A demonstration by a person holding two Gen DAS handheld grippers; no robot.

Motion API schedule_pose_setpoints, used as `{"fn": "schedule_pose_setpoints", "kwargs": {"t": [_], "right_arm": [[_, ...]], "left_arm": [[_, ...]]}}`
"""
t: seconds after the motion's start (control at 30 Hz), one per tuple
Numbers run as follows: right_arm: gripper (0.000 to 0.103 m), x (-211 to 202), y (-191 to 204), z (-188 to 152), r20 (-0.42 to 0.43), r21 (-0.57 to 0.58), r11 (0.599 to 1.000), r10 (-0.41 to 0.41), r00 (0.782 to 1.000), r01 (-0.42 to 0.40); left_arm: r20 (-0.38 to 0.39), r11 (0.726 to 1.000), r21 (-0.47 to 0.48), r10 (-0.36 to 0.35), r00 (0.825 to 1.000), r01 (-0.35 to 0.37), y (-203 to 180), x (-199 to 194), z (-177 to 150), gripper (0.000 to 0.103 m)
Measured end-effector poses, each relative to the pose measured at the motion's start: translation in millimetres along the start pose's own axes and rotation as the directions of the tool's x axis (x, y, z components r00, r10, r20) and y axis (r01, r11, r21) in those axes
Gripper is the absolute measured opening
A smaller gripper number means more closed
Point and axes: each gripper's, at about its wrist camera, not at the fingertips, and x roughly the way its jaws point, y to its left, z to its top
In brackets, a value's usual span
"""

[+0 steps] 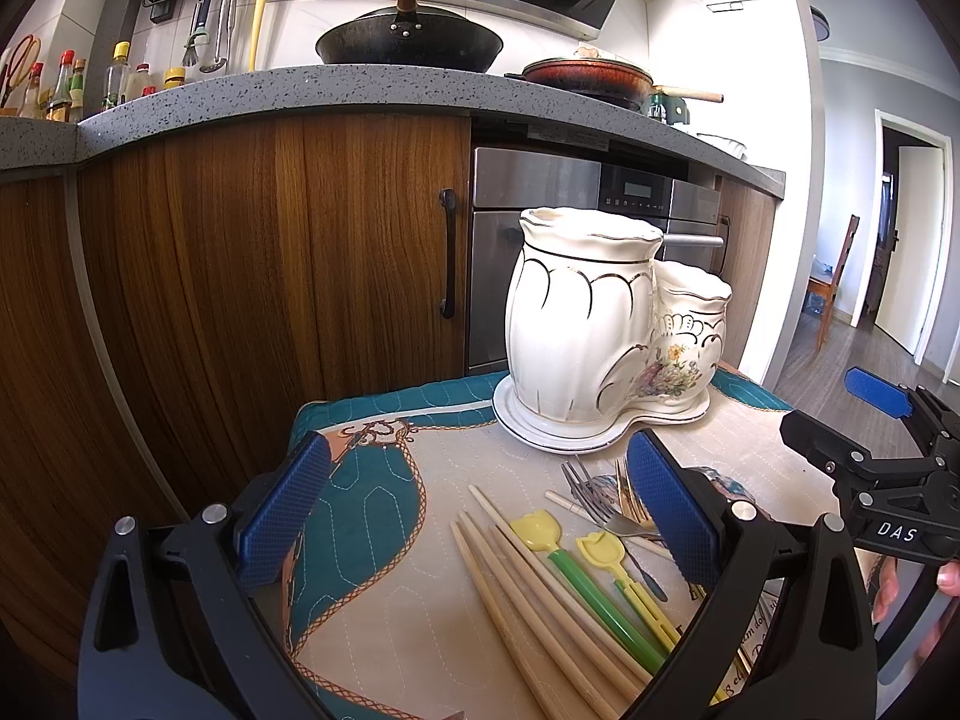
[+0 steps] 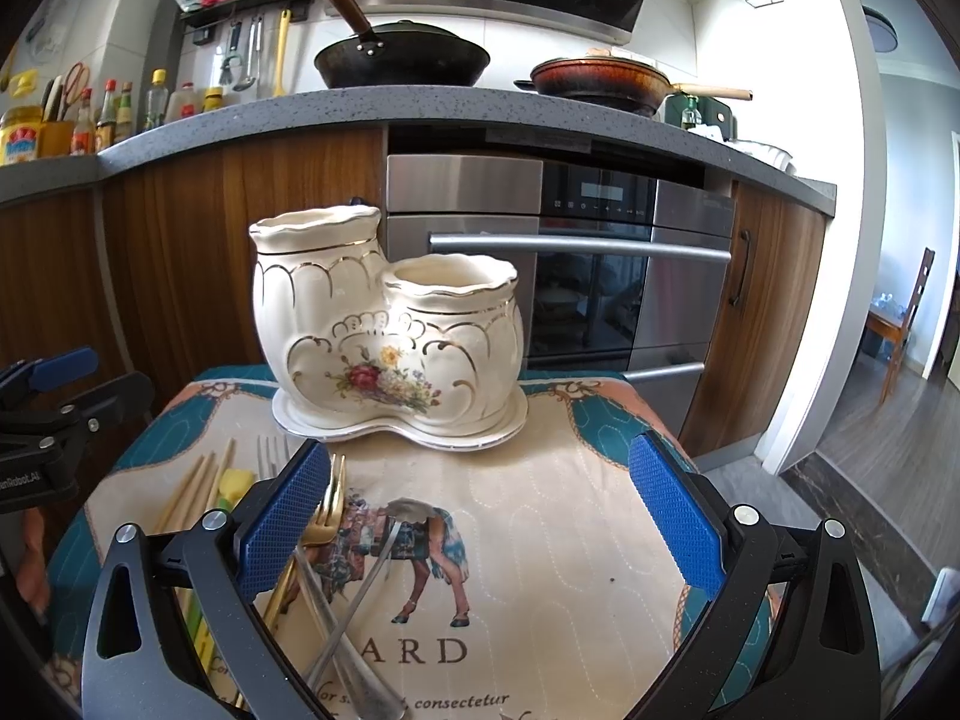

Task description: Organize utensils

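Observation:
A white ceramic two-pot holder (image 1: 600,324) (image 2: 384,336) with gold trim and flowers stands on its saucer at the far side of a quilted mat (image 1: 384,570) (image 2: 540,510). Wooden chopsticks (image 1: 528,588) (image 2: 195,489), two yellow tulip-headed sticks (image 1: 570,564) with green and yellow handles, silver forks (image 1: 591,498) (image 2: 273,456), a gold fork (image 2: 327,510) and a spoon (image 2: 384,546) lie loose on the mat. My left gripper (image 1: 480,516) hangs open above the chopsticks. My right gripper (image 2: 480,516) is open over the mat, its left finger above the gold fork.
Wooden cabinets (image 1: 240,276) and a steel oven (image 2: 570,276) stand close behind the mat. A grey counter (image 1: 360,90) above carries a black wok (image 1: 408,45), a red pan (image 2: 600,78) and bottles (image 2: 114,114). A doorway and floor open on the right (image 2: 888,432).

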Motion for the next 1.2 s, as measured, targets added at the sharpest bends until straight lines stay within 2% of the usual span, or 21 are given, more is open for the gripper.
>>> {"fn": "schedule_pose_setpoints", "kwargs": {"t": [1.2], "right_arm": [[0.099,-0.1,0.9,-2.7,0.008,0.006,1.0,0.015,1.0,-0.016]], "left_arm": [[0.011,1.0,-0.026,0.004,1.0,-0.003,4.9,-3.5,-1.4,0.098]]}}
